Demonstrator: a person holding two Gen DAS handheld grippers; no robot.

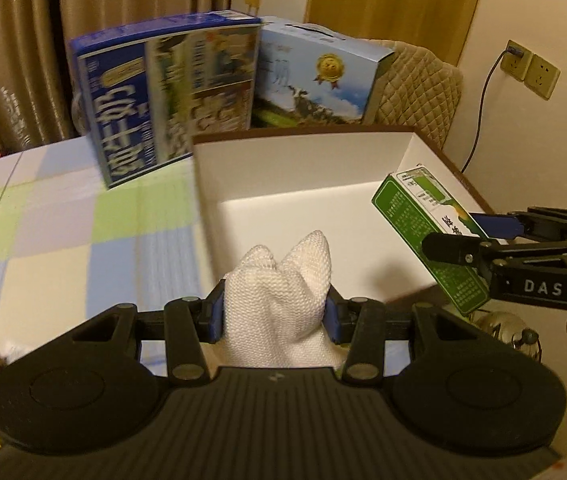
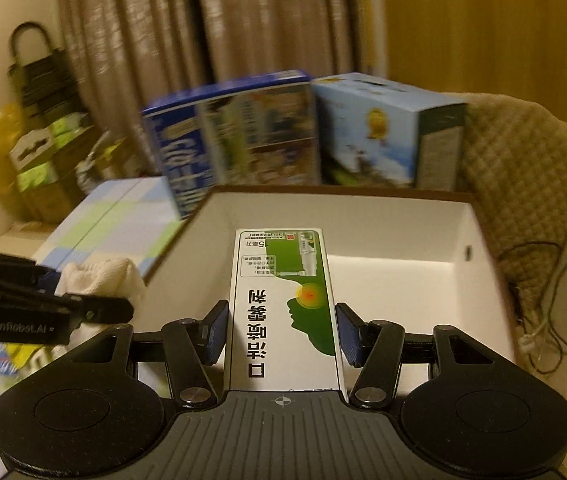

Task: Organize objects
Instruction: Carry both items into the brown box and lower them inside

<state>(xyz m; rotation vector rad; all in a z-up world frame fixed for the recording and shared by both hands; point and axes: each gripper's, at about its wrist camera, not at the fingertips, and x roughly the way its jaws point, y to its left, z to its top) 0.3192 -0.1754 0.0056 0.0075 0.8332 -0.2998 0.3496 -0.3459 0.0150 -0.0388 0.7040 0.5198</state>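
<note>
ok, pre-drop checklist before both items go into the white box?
1. Left gripper shut on white cloth: ok.
2. Right gripper shut on green carton: ok, pads on both long sides.
3. White box open, floor bare where visible: ok.
4. Green carton over the box interior: ok, seen from the right wrist view.
5. White cloth over the box: cannot tell; it sits near the box's left wall.
6. Grippers apart from each other: ok, a gap shows in both views.
</note>
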